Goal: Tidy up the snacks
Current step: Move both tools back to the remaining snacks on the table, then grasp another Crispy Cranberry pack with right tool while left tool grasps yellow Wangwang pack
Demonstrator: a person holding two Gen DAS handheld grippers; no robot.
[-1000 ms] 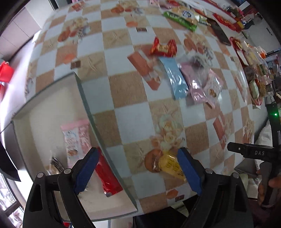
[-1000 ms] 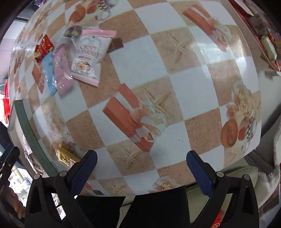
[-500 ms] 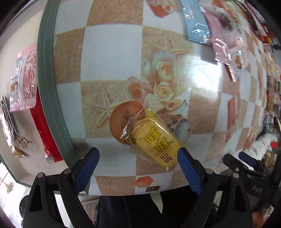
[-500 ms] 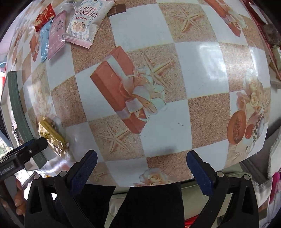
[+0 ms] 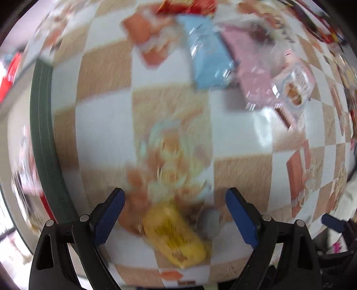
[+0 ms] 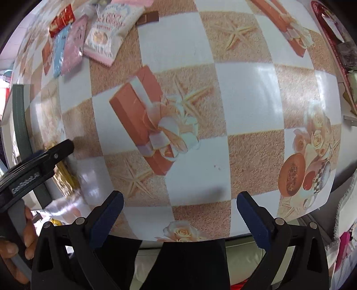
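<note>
A yellow snack packet lies on the checkered tablecloth, just inside the wide-open fingers of my left gripper, which hovers over it; this view is blurred. The packet also shows in the right wrist view, partly hidden behind the left gripper's arm. My right gripper is open and empty above the table's near edge. A blue packet, a pink packet and a white "Crispy Cranberry" bag lie farther back.
A green-rimmed tray with red and pink packets sits at the left; its rim shows in the right wrist view. A red packet lies at the back. More snacks line the far right edge.
My left gripper has swung from over the tray toward the yellow packet, which now sits lower in its view between the fingers. The right gripper has drifted slightly and stays open.
</note>
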